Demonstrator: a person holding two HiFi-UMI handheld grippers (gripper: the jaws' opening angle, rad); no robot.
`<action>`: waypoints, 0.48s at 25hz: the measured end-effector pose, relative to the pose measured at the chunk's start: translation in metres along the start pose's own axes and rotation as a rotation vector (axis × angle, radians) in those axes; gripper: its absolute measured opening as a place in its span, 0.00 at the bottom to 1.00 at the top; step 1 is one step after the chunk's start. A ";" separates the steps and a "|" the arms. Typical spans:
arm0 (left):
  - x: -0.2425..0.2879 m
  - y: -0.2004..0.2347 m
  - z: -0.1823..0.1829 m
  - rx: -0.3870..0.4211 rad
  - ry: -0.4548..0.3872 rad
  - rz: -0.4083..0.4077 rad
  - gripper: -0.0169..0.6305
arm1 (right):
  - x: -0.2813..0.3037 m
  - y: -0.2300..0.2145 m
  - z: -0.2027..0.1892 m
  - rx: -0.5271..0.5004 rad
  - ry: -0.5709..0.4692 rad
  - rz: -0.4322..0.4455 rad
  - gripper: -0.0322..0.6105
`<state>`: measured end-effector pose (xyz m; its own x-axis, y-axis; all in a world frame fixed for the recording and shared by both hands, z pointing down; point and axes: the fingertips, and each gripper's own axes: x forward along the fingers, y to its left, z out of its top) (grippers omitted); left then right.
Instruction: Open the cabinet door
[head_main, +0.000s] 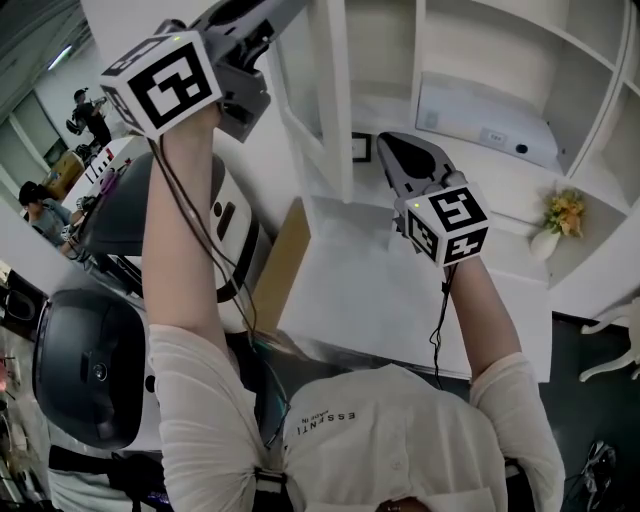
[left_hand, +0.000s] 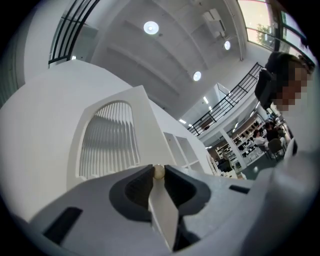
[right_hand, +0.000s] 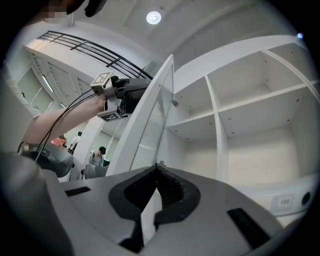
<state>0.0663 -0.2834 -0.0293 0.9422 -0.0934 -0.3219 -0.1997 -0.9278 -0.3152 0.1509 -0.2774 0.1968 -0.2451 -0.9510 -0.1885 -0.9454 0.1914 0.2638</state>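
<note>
The white cabinet door (head_main: 325, 110) with a ribbed glass panel stands swung out from the cabinet. In the left gripper view its arched ribbed panel (left_hand: 107, 137) fills the middle. My left gripper (left_hand: 158, 172) is shut on the door's small cream knob (left_hand: 158, 171), which sits pinched at the fingertips. The head view shows that gripper (head_main: 280, 12) raised at the top left against the door. My right gripper (head_main: 387, 142) hangs in front of the open shelves, apart from the door, with its jaws (right_hand: 157, 168) shut on nothing. The right gripper view shows the door (right_hand: 150, 115) edge-on.
Open white shelves (right_hand: 220, 115) lie behind the door. A white box (head_main: 490, 125) rests on a shelf, and a vase of yellow flowers (head_main: 560, 215) stands at the right. A cardboard sheet (head_main: 285, 260) and dark rounded gear (head_main: 85, 365) sit at the lower left. People stand far off.
</note>
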 end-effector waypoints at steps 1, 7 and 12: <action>-0.016 0.003 0.005 -0.008 -0.006 -0.003 0.14 | 0.007 0.014 0.002 -0.002 -0.007 0.016 0.07; -0.040 0.008 0.012 -0.066 -0.025 -0.027 0.14 | 0.028 0.034 0.005 0.002 -0.070 0.092 0.07; -0.065 0.020 0.014 -0.090 -0.039 -0.053 0.15 | 0.035 0.046 0.021 -0.041 -0.175 0.090 0.07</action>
<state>-0.0026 -0.2910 -0.0275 0.9394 -0.0308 -0.3414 -0.1231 -0.9598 -0.2522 0.0939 -0.2964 0.1826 -0.3649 -0.8733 -0.3227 -0.9093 0.2599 0.3249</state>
